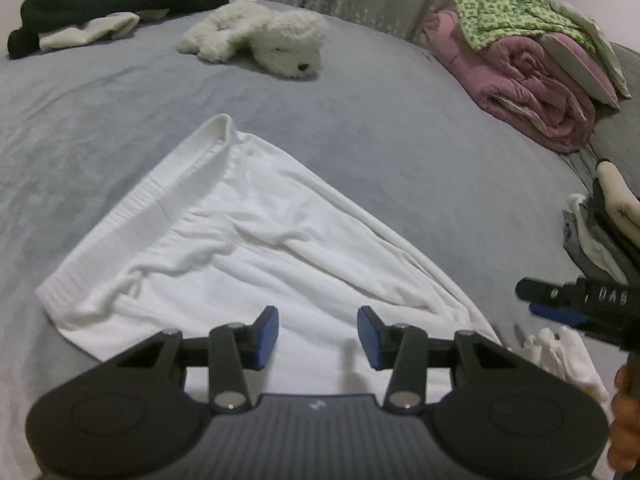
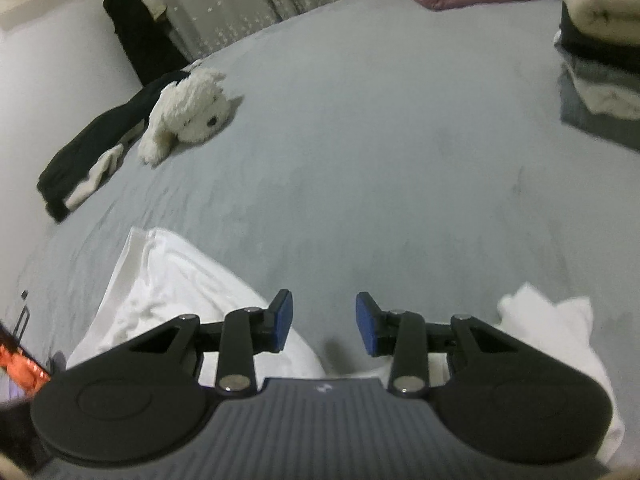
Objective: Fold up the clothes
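A white garment with a ribbed waistband (image 1: 224, 236) lies spread on the grey bed sheet (image 1: 380, 152). My left gripper (image 1: 318, 336) hovers over its near part, open, nothing between its blue pads. In the right wrist view the same white garment (image 2: 168, 292) shows at lower left, with another white part of cloth (image 2: 552, 320) at lower right. My right gripper (image 2: 324, 322) is open above the sheet between them, holding nothing. The right gripper (image 1: 576, 300) also appears at the right edge of the left wrist view, held by a hand (image 1: 624, 412).
A white plush dog (image 1: 260, 38) and a black-and-white garment (image 1: 100, 12) lie at the far side. A rolled pink quilt (image 1: 528, 84) with green patterned cloth (image 1: 516, 12) sits at far right. A stack of folded clothes (image 2: 600, 52) stands on the right. A grey curtain (image 2: 240, 0) hangs behind.
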Action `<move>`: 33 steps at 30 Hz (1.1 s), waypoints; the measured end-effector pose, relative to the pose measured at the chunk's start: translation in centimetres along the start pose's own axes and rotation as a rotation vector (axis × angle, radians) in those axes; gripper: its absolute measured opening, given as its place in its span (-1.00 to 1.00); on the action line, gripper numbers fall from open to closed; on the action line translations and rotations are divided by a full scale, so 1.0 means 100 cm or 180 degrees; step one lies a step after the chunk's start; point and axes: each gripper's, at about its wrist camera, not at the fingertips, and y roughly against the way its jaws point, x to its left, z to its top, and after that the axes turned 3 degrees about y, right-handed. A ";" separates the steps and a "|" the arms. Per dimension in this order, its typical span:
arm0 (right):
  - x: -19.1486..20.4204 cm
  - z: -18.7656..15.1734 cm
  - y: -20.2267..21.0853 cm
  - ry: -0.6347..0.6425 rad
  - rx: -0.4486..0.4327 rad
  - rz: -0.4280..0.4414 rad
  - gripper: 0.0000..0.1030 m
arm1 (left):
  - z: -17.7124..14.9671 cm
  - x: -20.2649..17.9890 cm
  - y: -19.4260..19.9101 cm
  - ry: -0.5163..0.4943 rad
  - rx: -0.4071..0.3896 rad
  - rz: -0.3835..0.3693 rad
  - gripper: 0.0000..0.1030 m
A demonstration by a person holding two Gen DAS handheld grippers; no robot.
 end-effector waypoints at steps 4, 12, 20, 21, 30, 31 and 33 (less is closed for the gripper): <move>-0.003 -0.010 -0.007 -0.0022 0.0080 0.0112 -0.23 | -0.002 -0.005 -0.004 -0.0035 -0.0002 0.0007 -0.14; -0.019 -0.025 -0.020 -0.0106 0.0117 0.0449 -0.36 | -0.006 -0.016 -0.017 -0.0121 0.0028 0.0022 -0.14; -0.007 -0.026 -0.023 0.0315 0.0162 0.0431 -0.85 | -0.003 -0.015 -0.023 -0.0131 0.0084 0.0031 -0.14; -0.003 -0.026 -0.024 0.0385 0.0142 0.0385 -0.86 | -0.003 -0.014 -0.023 -0.0121 0.0092 0.0024 -0.14; 0.020 -0.007 -0.023 0.0746 -0.0251 -0.0128 -0.87 | 0.002 -0.009 -0.023 -0.0040 0.0153 -0.0055 -0.14; 0.022 -0.002 -0.025 0.0765 -0.0275 -0.0174 -0.87 | 0.003 -0.008 -0.023 -0.0020 0.0161 -0.0072 -0.14; 0.026 0.009 -0.030 0.0796 -0.0320 -0.0258 -0.87 | 0.004 -0.005 -0.023 0.0014 0.0177 -0.0103 -0.14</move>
